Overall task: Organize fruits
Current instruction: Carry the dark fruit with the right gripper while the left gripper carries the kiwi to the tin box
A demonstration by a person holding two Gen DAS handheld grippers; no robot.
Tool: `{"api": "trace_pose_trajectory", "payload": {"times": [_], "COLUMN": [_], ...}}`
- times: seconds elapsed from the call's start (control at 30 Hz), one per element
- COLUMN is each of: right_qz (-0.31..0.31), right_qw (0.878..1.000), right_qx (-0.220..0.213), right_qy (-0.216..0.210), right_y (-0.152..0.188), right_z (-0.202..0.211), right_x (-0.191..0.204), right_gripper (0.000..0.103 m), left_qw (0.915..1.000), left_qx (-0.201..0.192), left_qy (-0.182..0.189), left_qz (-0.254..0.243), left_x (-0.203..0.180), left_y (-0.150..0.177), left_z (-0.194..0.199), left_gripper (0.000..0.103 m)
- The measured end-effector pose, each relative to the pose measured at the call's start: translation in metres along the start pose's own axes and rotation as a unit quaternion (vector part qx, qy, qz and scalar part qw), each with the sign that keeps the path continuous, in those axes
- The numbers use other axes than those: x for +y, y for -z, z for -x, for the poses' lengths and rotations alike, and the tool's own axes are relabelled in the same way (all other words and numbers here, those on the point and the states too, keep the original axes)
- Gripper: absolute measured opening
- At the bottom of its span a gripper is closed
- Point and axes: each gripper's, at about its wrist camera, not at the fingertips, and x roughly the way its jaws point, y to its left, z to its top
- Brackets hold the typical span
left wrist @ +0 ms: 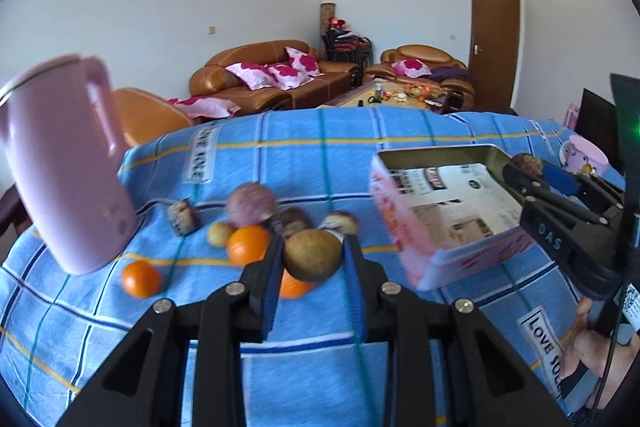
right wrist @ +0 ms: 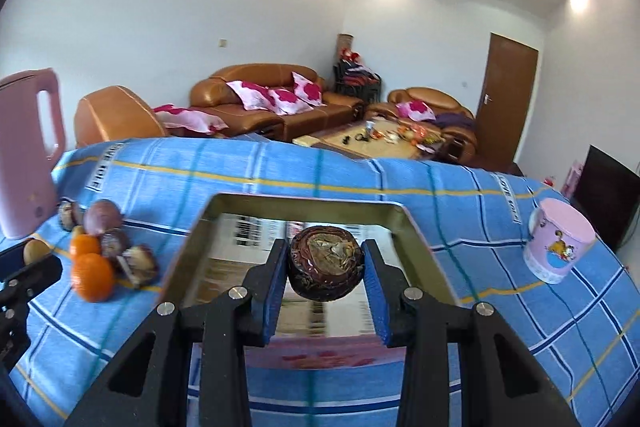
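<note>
Nearest the lens, your left gripper (left wrist: 312,259) had its blue pads clamped on a round brownish-green fruit (left wrist: 312,254), lifted just above an orange (left wrist: 295,285) on the blue checked tablecloth (left wrist: 280,151). Just beyond it sat the pile: another orange (left wrist: 248,245), a purple passion fruit (left wrist: 251,205), a small yellowish fruit (left wrist: 219,234) and several dark, split-open fruits, blurred enough that I would only guess at mangosteens (left wrist: 182,217). A third orange (left wrist: 141,278) lay a little apart, near the base of the pink kettle (left wrist: 66,167).

Your right gripper (right wrist: 326,269) was closed on a dark, wrinkled, cracked fruit (right wrist: 326,267), held over the metal tray (right wrist: 394,217), which was lined with printed paper. In the left view that same gripper (left wrist: 520,169) reached in over the tray's (left wrist: 436,149) right edge. A pink cartoon mug (right wrist: 560,241) stood well to the tray's right.
</note>
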Motion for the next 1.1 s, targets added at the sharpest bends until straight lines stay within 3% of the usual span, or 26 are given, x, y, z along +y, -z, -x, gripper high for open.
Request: {"api": "trace_pose_trajectory", "payload": {"times": [0.47, 0.6, 0.8, 0.93, 1.1], "right_qz": [-0.036, -0.023, -0.023, -0.028, -0.034], "right_qw": [0.998, 0.998, 0.997, 0.997, 0.995], "right_qx": [0.055, 0.059, 0.068, 0.076, 0.085], "right_qy": [0.004, 0.006, -0.002, -0.017, -0.032], "right_y": [0.004, 0.005, 0.005, 0.005, 0.006], "right_z": [-0.029, -0.031, -0.035, -0.039, -0.042], "right_x": [-0.042, -0.037, -0.037, -0.038, -0.037], "right_gripper": [0.039, 0.039, 0.039, 0.039, 0.039], "left_qw": [0.9985, 0.9992, 0.9989, 0.9974, 0.9977], "left_qx": [0.032, 0.024, 0.017, 0.010, 0.017], "left_qy": [0.044, 0.033, 0.040, 0.067, 0.061], "left_qz": [0.009, -0.001, -0.015, -0.024, -0.023], "left_x": [-0.071, -0.078, -0.084, -0.088, -0.089], "left_y": [-0.023, -0.023, -0.022, -0.023, -0.024], "left_z": [-0.051, -0.055, -0.056, -0.055, -0.058], "left_gripper": [0.031, 0.031, 0.031, 0.032, 0.032]}}
